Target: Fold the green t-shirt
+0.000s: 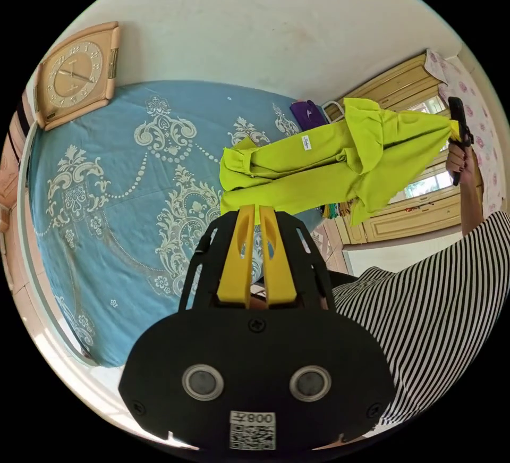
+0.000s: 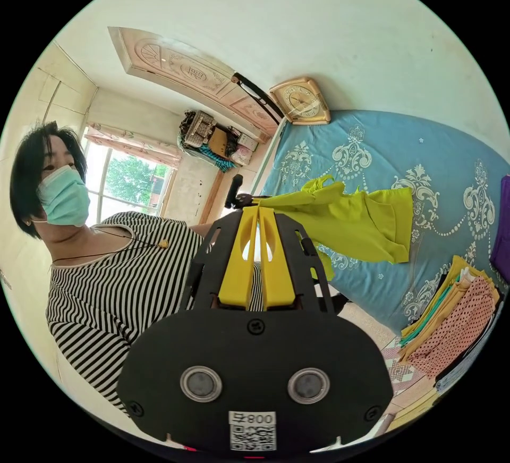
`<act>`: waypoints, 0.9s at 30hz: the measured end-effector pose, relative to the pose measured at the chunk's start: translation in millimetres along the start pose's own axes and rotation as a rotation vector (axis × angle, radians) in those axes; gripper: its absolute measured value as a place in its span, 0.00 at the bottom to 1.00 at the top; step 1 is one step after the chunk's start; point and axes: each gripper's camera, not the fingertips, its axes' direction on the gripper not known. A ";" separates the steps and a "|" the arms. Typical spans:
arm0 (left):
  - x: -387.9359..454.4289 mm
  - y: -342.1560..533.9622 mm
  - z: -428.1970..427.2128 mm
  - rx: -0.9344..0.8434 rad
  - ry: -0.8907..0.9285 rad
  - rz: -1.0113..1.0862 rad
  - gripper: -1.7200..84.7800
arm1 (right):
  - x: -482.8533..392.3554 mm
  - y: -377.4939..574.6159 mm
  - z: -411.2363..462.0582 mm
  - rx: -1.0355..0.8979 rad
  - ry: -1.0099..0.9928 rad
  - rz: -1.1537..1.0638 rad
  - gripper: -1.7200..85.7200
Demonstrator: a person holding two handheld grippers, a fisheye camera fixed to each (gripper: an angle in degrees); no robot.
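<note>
Both claws, left (image 1: 258, 211) and right (image 2: 258, 212), pinched the green t-shirt (image 1: 340, 165) stretched in the air over the bed (image 1: 122, 176), likely to straighten it for folding.

Each camera rides close behind its own gripper, rolled hard sideways. The left gripper view faces across the bed (image 1: 106, 176) toward the far gripper (image 1: 458, 128); the right gripper view looks back the other way. Both share the shirt (image 2: 350, 224), bed, clock (image 1: 77, 75) and, seemingly, the striped sleeve (image 1: 441, 303).
</note>
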 end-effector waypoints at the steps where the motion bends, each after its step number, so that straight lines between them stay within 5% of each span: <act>1: 5.5 -10.4 2.6 -0.006 0.013 0.013 0.05 | -7.4 4.4 -1.3 -0.002 0.008 -0.004 0.02; 17: 59.3 -145.1 53.9 -0.172 0.177 -0.130 0.11 | -62.8 51.1 -8.6 0.016 0.076 0.058 0.02; 27: 112.5 -166.3 13.0 -0.093 0.210 -0.231 0.03 | -84.9 91.1 -11.3 0.049 0.101 0.100 0.02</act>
